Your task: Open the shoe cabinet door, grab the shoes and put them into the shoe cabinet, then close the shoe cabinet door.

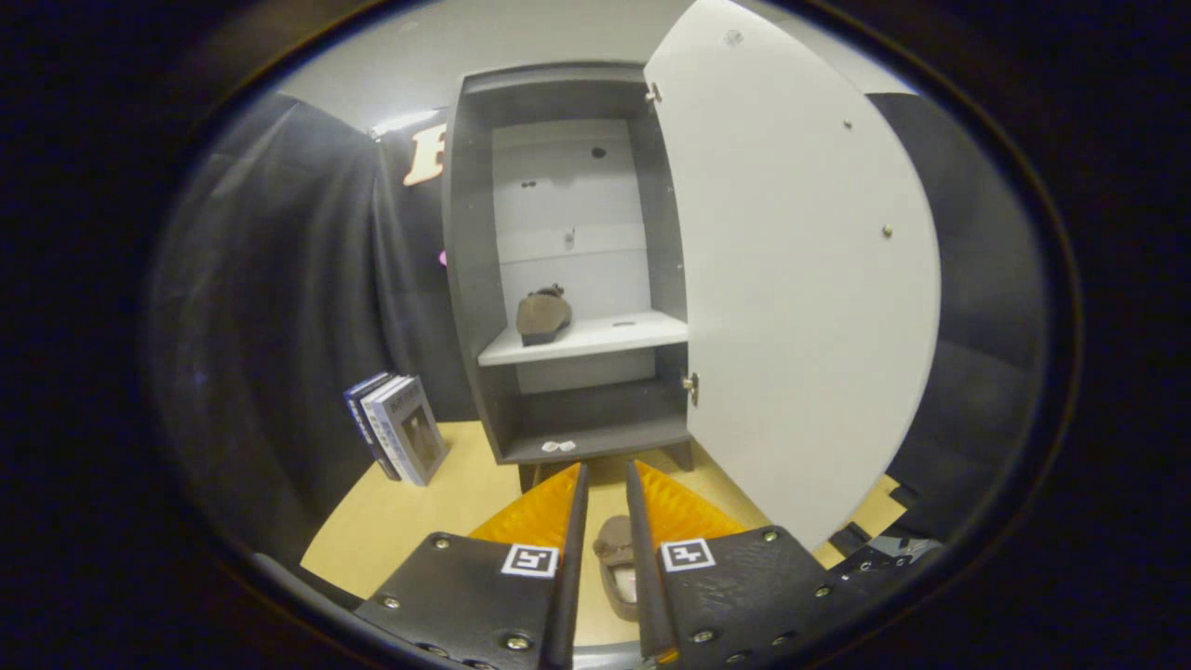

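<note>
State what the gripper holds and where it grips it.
The gripper has a shoe between its fingers, seemingly clamped by its sides; actual contact cannot be told.

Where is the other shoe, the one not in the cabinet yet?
In the gripper view, the second shoe lies on the yellow floor between the gripper fingers, in front of the open shoe cabinet.

You see a dark grey shoe cabinet [470, 279] with a white door [800, 279] and white shelf [595, 337]. Both shoes are brown: one on the shelf [542, 316], one on the floor [616, 563]. The floor [409, 512] is pale yellow, and the books [395, 428] have blue and grey covers.
</note>
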Available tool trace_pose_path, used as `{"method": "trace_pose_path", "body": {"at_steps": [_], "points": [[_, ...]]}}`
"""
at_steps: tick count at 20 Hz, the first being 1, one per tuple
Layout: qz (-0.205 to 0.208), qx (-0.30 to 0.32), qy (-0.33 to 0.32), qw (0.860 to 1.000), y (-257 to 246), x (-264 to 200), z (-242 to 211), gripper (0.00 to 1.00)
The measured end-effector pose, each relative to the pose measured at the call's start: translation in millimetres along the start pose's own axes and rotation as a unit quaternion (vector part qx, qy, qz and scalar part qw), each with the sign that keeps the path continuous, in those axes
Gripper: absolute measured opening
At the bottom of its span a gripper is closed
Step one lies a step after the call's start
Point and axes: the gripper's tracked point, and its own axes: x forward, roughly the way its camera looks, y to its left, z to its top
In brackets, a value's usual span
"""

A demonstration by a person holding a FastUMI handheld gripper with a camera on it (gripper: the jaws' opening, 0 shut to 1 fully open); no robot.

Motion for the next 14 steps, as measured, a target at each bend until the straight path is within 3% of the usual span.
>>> {"method": "trace_pose_path", "body": {"at_steps": [10,14], "points": [[0.016,-0.019,0.093,0.995,-8,72,-162,0.26],[0.025,-0.017,0.134,0.991,-7,88,-207,0.26]]}}
